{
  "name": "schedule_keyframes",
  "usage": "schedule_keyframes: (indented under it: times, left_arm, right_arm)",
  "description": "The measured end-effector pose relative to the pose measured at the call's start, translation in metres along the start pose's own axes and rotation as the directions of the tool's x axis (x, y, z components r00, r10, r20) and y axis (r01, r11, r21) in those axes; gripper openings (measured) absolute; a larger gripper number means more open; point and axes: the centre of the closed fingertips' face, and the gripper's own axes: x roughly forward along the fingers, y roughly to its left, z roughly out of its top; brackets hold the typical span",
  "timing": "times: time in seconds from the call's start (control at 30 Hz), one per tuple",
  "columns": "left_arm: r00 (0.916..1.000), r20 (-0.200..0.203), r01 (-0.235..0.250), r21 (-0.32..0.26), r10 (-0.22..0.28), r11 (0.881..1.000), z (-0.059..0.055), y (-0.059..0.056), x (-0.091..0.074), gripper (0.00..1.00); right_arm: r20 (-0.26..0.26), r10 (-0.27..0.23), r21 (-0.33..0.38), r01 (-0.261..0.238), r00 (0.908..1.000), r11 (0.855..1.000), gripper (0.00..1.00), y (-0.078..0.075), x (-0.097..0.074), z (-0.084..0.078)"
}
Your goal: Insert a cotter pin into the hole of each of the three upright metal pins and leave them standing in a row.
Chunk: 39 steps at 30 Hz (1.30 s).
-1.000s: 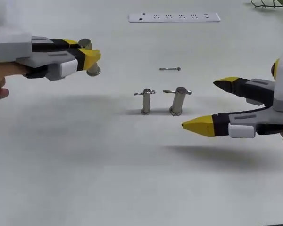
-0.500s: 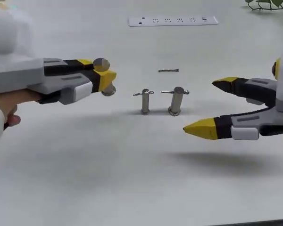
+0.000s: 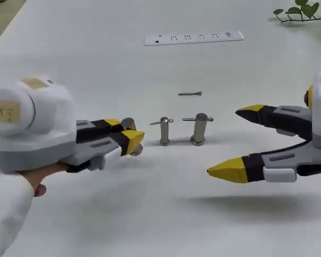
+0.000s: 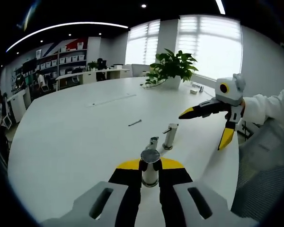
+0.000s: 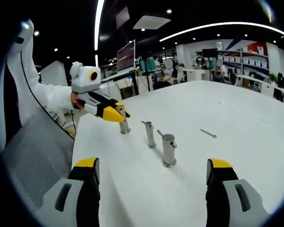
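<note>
Three metal pins (image 3: 165, 131) (image 3: 199, 128) (image 3: 128, 125), one loose cotter pin (image 3: 190, 93)

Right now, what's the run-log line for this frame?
left gripper: shut on pin, beside row | right gripper: open, empty | two pins: upright, cottered | spare cotter: loose behind them

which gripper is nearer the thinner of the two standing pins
Left. The left gripper, shut on a third pin, is just beside the thinner pin; the right gripper hangs open beyond the thicker pin.

Metal pin (image 4: 150, 169) upright between the left gripper's (image 4: 150, 165) fingers (image 4: 126, 171), near pin (image 4: 153, 142) and far pin (image 4: 169, 136) just beyond.
</note>
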Motion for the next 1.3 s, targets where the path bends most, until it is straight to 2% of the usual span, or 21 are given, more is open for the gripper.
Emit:
schedule_keyframes:
  times: [0.13, 0.2, 0.3, 0.4, 0.63, 0.7, 0.77, 0.87, 1.03, 1.17, 1.23, 1.3]
  left_arm:
    - [1.0, -0.006, -0.001, -0.008, 0.001, 1.0, -0.006, -0.003, 0.007, 0.1]
    - [0.9997, -0.022, 0.007, -0.017, -0.008, 1.0, -0.01, -0.005, 0.011, 0.1]
    - [0.9996, -0.028, 0.007, 0.002, -0.007, 1.0, -0.014, -0.006, 0.015, 0.1]
    - [0.9997, -0.023, 0.003, -0.01, -0.003, 1.0, -0.016, -0.006, 0.017, 0.1]
    - [0.9997, -0.024, 0.001, 0.009, -0.001, 1.0, -0.019, -0.006, 0.019, 0.1]
    - [0.9998, -0.017, 0.012, -0.022, -0.013, 1.0, -0.02, -0.007, 0.019, 0.1]
    - [0.9998, -0.012, 0.014, -0.014, -0.015, 1.0, -0.02, -0.008, 0.019, 0.1]
    - [0.9995, -0.026, 0.017, 0.011, -0.016, 1.0, -0.024, -0.01, 0.02, 0.1]
    - [0.9997, -0.012, 0.02, 0.005, -0.02, 1.0, -0.022, -0.009, 0.021, 0.1]
    - [0.9997, 0.0, 0.024, 0.023, -0.024, 0.999, -0.023, -0.011, 0.02, 0.1]
    - [0.9996, 0.013, 0.026, -0.012, -0.026, 1.0, -0.023, -0.01, 0.02, 0.1]
    - [0.9995, 0.021, 0.023, -0.005, -0.023, 1.0, -0.023, -0.008, 0.019, 0.1]
  right_arm:
    - [-0.004, 0.0, 0.0, 0.0, 1.0, 1.0, 0.92, -0.002, -0.001, -0.002]
    - [-0.005, -0.002, 0.003, 0.002, 1.0, 1.0, 0.92, -0.003, -0.002, -0.003]
    - [-0.004, -0.003, 0.006, 0.003, 1.0, 1.0, 0.91, -0.004, -0.002, -0.003]
    - [-0.004, -0.001, 0.006, 0.001, 1.0, 1.0, 0.92, -0.003, -0.002, -0.003]
    - [-0.011, 0.005, 0.001, -0.005, 0.9999, 1.0, 0.91, -0.003, -0.001, -0.004]
    - [-0.009, 0.004, 0.002, -0.004, 0.9999, 1.0, 0.91, -0.003, -0.001, -0.003]
    - [-0.005, 0.001, 0.003, -0.001, 1.0, 1.0, 0.91, -0.003, -0.001, -0.002]
    - [-0.008, 0.002, 0.005, -0.001, 1.0, 1.0, 0.91, -0.003, -0.001, -0.003]
    - [-0.014, 0.003, 0.012, -0.003, 0.9999, 1.0, 0.91, -0.003, -0.001, -0.005]
    - [-0.019, 0.009, 0.007, -0.009, 0.9998, 1.0, 0.9, 0.0, 0.0, -0.005]
    - [-0.016, 0.008, 0.008, -0.008, 0.9998, 1.0, 0.9, 0.0, 0.0, -0.005]
    - [-0.014, 0.006, 0.008, -0.006, 0.9999, 1.0, 0.9, -0.001, 0.0, -0.004]
